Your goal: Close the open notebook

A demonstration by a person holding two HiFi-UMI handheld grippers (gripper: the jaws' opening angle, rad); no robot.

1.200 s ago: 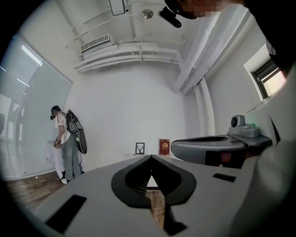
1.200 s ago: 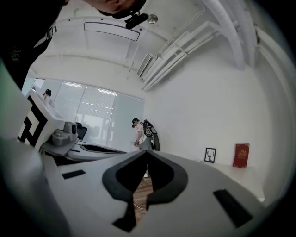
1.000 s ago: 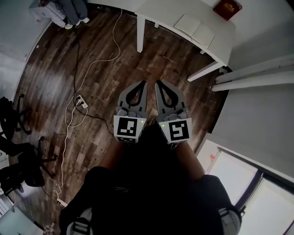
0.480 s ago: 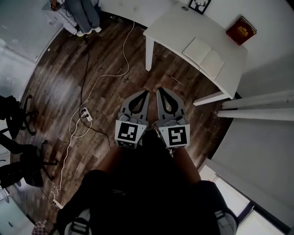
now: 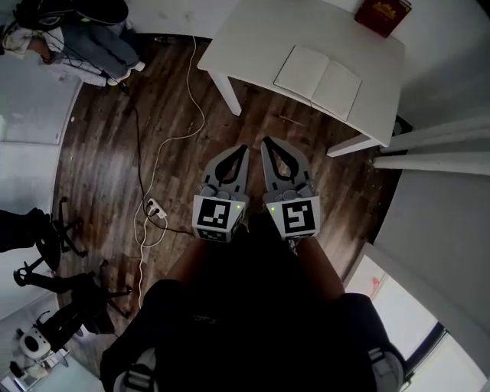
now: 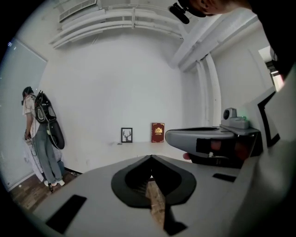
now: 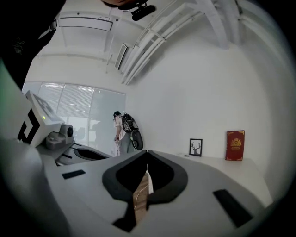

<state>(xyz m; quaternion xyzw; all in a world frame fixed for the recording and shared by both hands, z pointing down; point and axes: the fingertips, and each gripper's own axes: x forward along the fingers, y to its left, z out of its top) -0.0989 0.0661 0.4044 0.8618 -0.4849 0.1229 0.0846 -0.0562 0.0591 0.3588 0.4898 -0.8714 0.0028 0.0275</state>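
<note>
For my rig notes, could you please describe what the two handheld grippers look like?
The grey plastic left gripper and matching right gripper each have a tapered, pointed claw with a dark teardrop opening, a cube with black-and-white square markers behind it, and a small green light. The person wears dark clothing.

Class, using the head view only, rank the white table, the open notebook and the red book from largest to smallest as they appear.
1. white table
2. open notebook, lying on it
3. red book, smallest, though partly cut off by the picture's top edge
</note>
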